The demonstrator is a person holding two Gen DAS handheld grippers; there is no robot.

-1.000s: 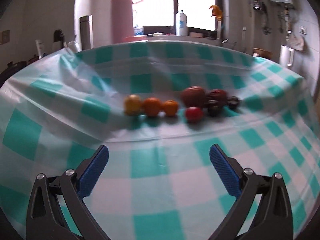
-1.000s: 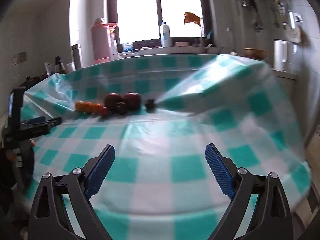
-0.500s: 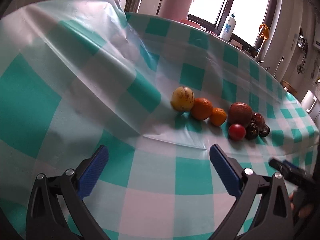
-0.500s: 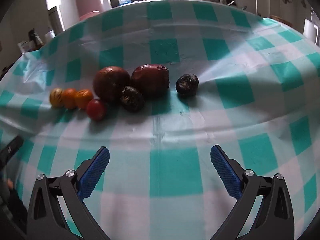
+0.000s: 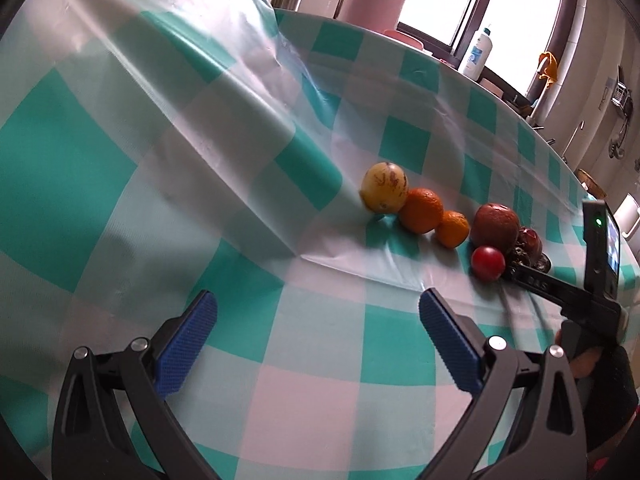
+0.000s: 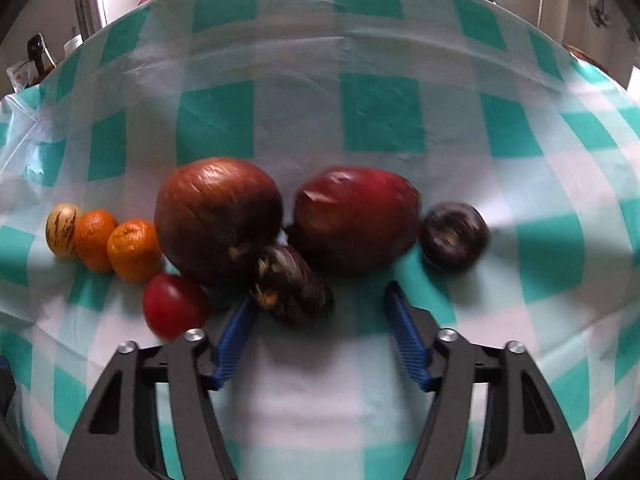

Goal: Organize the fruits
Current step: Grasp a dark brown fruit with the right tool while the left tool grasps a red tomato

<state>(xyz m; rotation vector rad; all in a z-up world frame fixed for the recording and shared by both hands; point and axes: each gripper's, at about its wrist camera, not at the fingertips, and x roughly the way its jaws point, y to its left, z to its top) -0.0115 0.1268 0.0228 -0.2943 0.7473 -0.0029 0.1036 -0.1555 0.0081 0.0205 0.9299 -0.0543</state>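
1. Fruit edges in the right wrist view are smeared by blur, above all on the dark wrinkled fruit (image 6: 294, 290) and the small dark purple round fruit (image 6: 454, 236), so their surface is hard to read.
2. From the left wrist view, the dark fruits at 3 o'clock are mostly hidden behind the large brown-red round fruit (image 5: 496, 222) and the black arm of the right gripper (image 5: 516, 274); its fingertips cannot be made out there.
3. The right wrist view shows the right gripper (image 6: 318, 308) with jaws partly apart and closing; the dark wrinkled fruit sits between the blue fingers (image 6: 236, 336), close to the one at 9 o'clock, with no firm press visible.
4. The left gripper (image 5: 316, 324) stands wide apart, holding nothing, over bare teal-and-white checked cloth on the desk (image 5: 320, 380), with open room ahead.
5. The fruits lie in a row mid-desk: yellow speckled round fruit (image 5: 384, 192), larger orange (image 5: 422, 210), smaller orange (image 5: 452, 229), small red tomato (image 5: 487, 263).
6. Only the right wrist view shows the large red wrinkled fruit (image 6: 356, 222) whole, touching the brown-red one.
7. The far desk edge meets a sill with a white bottle (image 5: 476, 54).
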